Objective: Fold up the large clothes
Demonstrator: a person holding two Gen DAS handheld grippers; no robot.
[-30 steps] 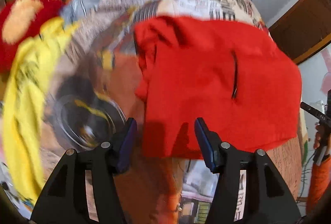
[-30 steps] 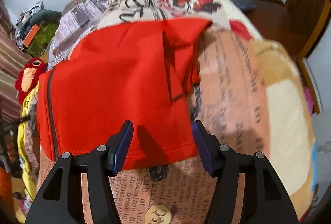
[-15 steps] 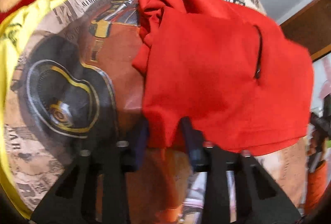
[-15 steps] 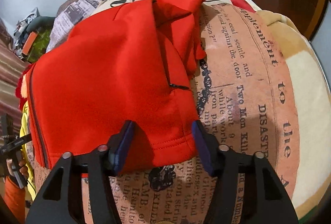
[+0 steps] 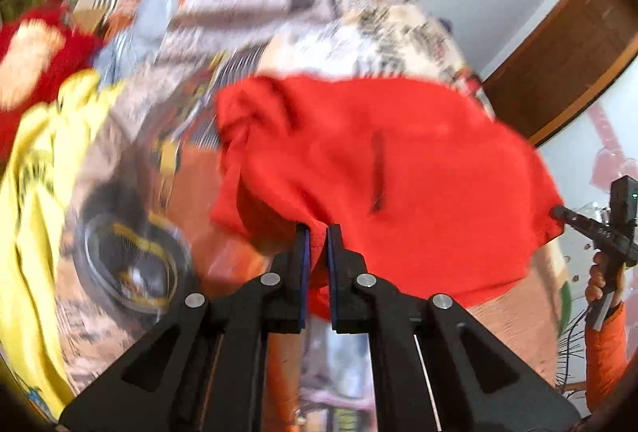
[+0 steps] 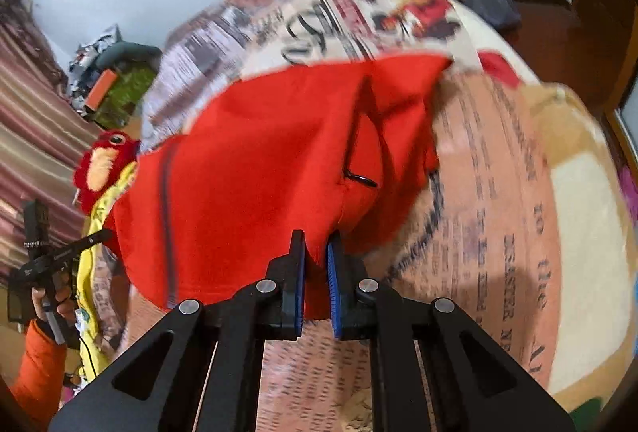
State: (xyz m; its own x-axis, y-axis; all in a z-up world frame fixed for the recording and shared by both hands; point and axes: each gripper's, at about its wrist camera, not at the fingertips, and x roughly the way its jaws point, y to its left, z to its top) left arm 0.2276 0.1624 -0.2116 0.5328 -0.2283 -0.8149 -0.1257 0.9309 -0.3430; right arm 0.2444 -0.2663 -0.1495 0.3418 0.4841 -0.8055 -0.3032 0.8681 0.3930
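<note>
Fingers on your left gripper [image 5: 317, 232] are pinched onto the red garment [image 5: 398, 169] at its near hem; right gripper [image 6: 317, 238] likewise nipped on the hem w/ cloth between the pads. Garment's draped over the printed blanket [image 6: 498, 193], near edge lifted. Pic's blurry.

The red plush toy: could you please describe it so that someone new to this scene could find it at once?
Start from the bed's newspaper-print blanket with the red garment spread on it. At the garment's far left edge, beside a yellow cloth, sits the red plush toy. Unlike the smooth garment, it is fuzzy, with a peach patch and a round eye.
</note>
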